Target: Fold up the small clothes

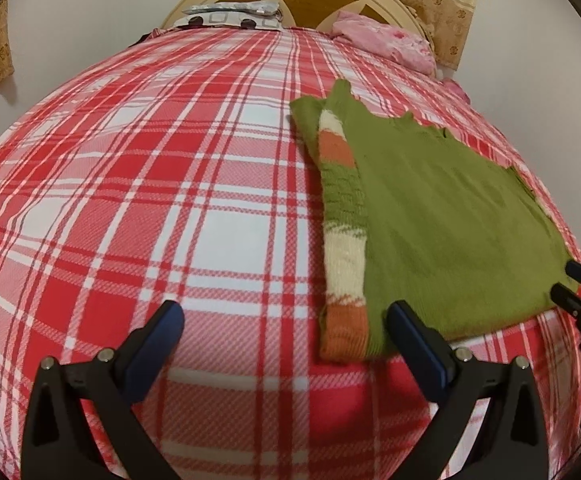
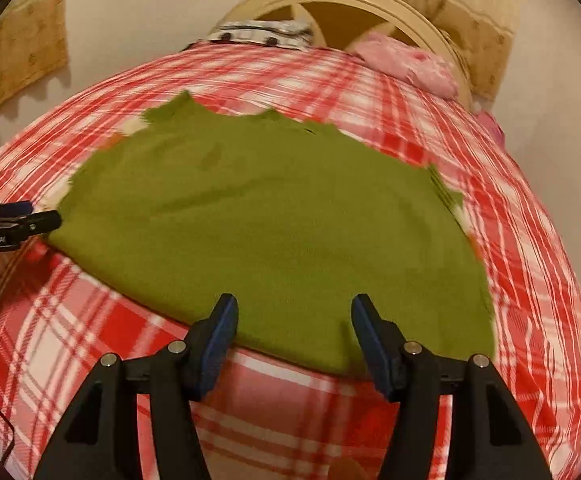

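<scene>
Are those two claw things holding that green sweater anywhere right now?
No. Both the left gripper and the right gripper have open jaws with nothing between them; the sweater lies loose on the bed.

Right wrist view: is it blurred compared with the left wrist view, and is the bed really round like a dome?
Right wrist view: yes, motion-smeared; the green sweater's edges and the plaid bedsheet look streaky. Left wrist view: sharper, the sweater's striped sleeve reads clearly. Both views: the dome shape is fisheye distortion, with dark corners.
</scene>
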{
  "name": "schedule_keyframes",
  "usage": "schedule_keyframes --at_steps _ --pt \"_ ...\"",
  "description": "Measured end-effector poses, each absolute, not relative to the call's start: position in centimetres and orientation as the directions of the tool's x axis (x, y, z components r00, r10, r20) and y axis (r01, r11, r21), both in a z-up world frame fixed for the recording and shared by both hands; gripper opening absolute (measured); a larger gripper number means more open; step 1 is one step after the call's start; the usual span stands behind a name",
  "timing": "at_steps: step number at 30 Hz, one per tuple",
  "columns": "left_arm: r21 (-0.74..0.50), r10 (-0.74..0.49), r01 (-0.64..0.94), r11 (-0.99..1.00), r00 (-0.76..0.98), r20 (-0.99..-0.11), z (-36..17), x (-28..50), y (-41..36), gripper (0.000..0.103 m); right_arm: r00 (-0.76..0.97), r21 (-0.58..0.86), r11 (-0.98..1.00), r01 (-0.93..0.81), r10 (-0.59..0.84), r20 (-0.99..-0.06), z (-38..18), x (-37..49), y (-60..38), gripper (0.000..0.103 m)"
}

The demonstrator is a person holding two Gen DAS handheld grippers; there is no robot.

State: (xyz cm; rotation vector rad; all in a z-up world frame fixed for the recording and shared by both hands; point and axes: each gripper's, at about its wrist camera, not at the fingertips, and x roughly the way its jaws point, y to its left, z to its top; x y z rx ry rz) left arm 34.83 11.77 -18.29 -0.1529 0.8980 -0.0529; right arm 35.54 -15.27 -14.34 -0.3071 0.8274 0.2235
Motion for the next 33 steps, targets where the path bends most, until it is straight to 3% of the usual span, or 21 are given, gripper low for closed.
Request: schedule_keyframes --at_steps 11,21,25,33 --pt "-0.108 -0.034 -0.074 0.991 0.649 -0.76 -16.8 34.5 17.4 0.103 0.684 -0.314 0.786 -0.533 0.181 -0.706 -14.4 34.0 -4.0 0.06" --pt "-0.225 -0.167 0.003 0.974 0.681 -0.713 -16.0 37.7 18.9 0.103 0.698 -0.447 0.626 -0.639 0.228 -0.679 -16.7 31.8 4.2 0.06" --pt "-0.314 -0.272 0.061 0.948 0.672 -0.689 -16.0 39.7 18.8 0.103 0.727 -0.499 0.605 -0.62 0.205 -0.655 -17.8 31.6 5.7 0.06" --pt "-0.357 -0.358 0.138 0.924 0.64 -0.679 -16.2 44.3 16.5 0.103 0.749 -0.54 0.59 -0.6 0.177 -0.638 -18.5 31.7 6.4 0.06"
